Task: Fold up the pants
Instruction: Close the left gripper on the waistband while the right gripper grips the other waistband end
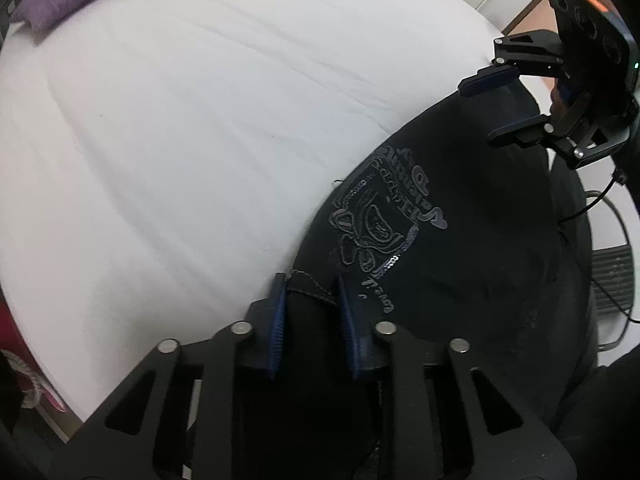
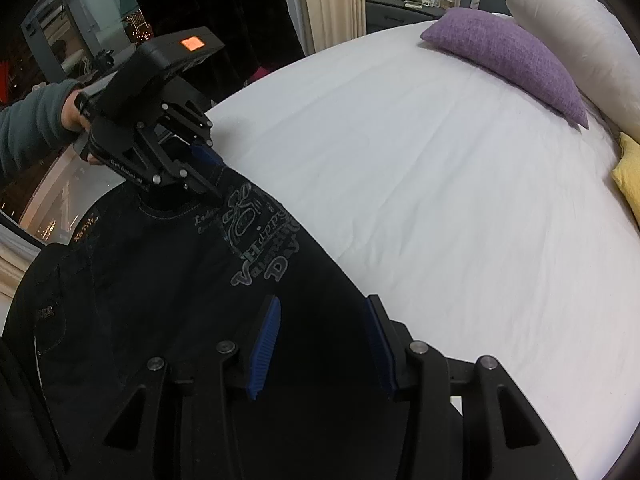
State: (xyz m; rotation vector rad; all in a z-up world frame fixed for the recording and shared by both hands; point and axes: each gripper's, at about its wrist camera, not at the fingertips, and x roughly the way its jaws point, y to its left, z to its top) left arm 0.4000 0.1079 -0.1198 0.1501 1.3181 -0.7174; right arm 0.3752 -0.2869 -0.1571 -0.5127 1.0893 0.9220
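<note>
Black pants (image 1: 440,260) with a grey embroidered print lie at the near corner of a white bed (image 1: 200,120). My left gripper (image 1: 310,282) is shut on a stitched hem edge of the pants, a fold of black cloth bunched between its blue pads. From the right wrist view the same gripper (image 2: 218,178) bites the pants (image 2: 160,280) at their far edge, held by a hand in a grey sleeve (image 2: 32,120). My right gripper (image 2: 324,300) stands open above the pants' bed-side edge, its fingers apart over the cloth; it shows too at the upper right (image 1: 478,114).
A purple cushion (image 2: 508,60), a white pillow (image 2: 580,32) and a yellow cushion (image 2: 628,176) sit at the head of the bed (image 2: 440,200). A dark nightstand (image 2: 400,12) stands behind. Cables and a foot pedal (image 1: 612,280) lie on the floor beside the bed.
</note>
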